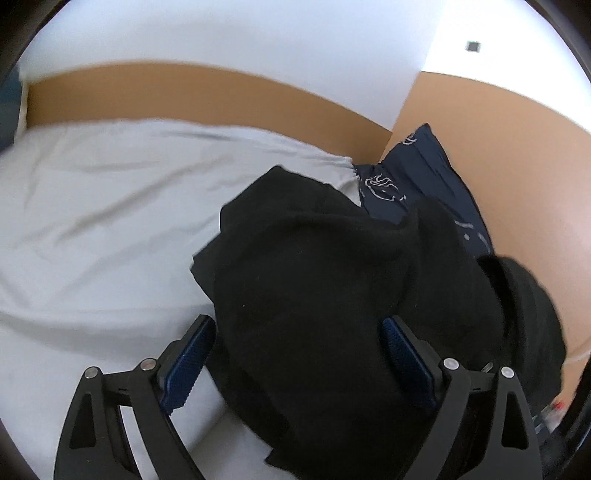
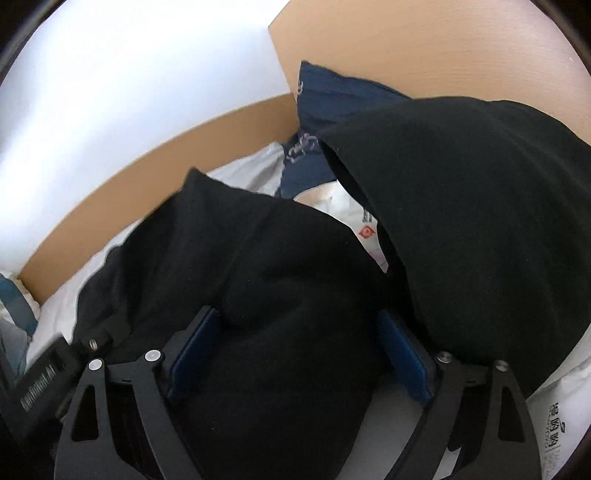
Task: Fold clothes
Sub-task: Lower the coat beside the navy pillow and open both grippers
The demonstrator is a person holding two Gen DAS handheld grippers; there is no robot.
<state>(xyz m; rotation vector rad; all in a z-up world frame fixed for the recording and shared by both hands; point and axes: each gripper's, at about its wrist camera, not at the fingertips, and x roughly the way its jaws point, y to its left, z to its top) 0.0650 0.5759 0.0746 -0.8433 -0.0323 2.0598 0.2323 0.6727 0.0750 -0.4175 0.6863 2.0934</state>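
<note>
black garment (image 1: 314, 288) between the left gripper (image 1: 297, 332) fingers is soft matt knit cloth. Gripper frame's matt black plastic, shiny metal pins, ribbed blue pads (image 1: 406, 354). White sheet (image 1: 92, 206) left of it: wrinkly matt cotton. Headboard (image 1: 184, 96) beyond looks smooth wood.

Black garment (image 1: 314, 295) on a pale white sheet (image 1: 92, 221); navy cloth (image 1: 417, 170) with white line drawings far right (blue pads (image 1: 188, 362) on black tongs), tan board (image 1: 184, 96), white wall (image 1: 221, 33).

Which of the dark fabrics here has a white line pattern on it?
The navy cloth in the far corner; the black garment between the left gripper fingers is plain.
</note>
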